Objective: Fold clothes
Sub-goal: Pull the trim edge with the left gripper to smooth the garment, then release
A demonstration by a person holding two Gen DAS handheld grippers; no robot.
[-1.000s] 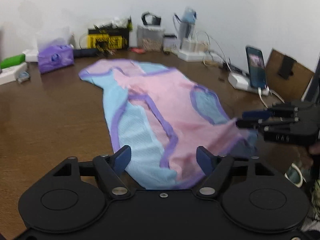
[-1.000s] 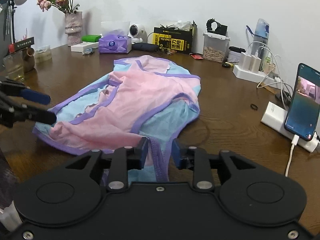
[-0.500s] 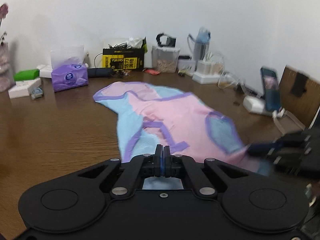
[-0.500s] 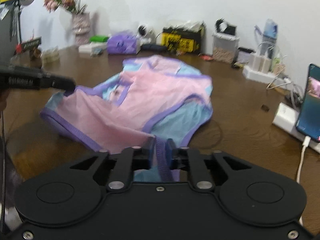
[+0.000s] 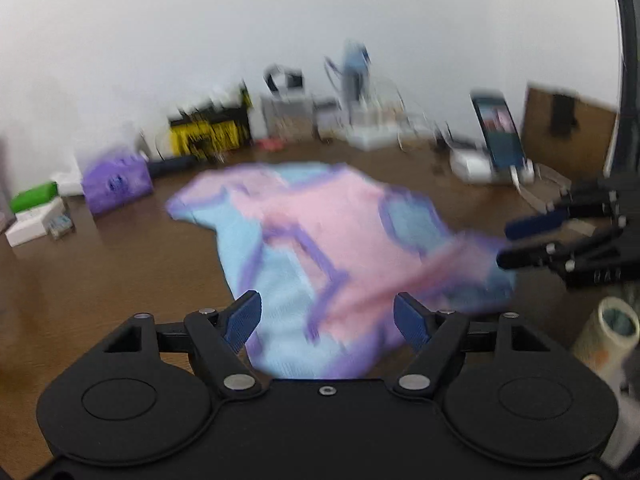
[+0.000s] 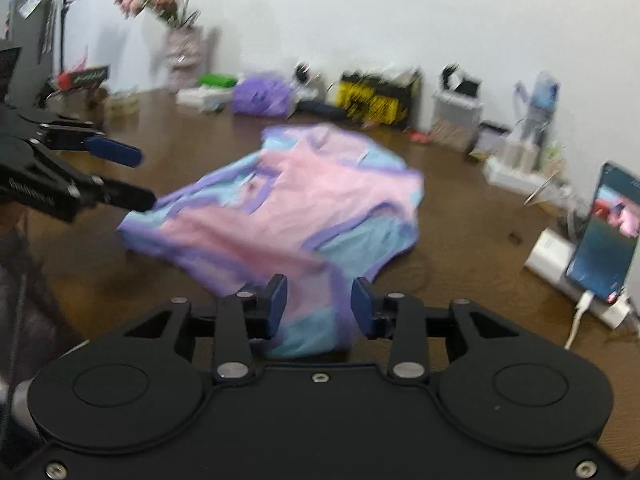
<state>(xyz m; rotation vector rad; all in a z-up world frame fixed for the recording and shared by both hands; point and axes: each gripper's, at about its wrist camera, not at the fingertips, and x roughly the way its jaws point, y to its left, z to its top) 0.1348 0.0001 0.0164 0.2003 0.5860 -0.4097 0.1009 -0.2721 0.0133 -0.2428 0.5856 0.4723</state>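
L view: pink/blue thin knit garment w/ purple trim [image 5: 320,240] mid-frame, rumpled on brown wooden surface [image 5: 100,280]; left tongs [image 5: 327,318] gaping, empty.
R view: right tongs [image 6: 319,304] parted, near hem between, not pinched.
Handling: light, floppy; prob. best pinch at trim/corners.

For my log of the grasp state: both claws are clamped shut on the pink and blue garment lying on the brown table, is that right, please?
Not quite. Both claws are open. In the left wrist view the left claw has its fingers spread wide over the pink and blue garment; in the right wrist view the right claw also shows a clear gap. The garment does lie on the brown table.
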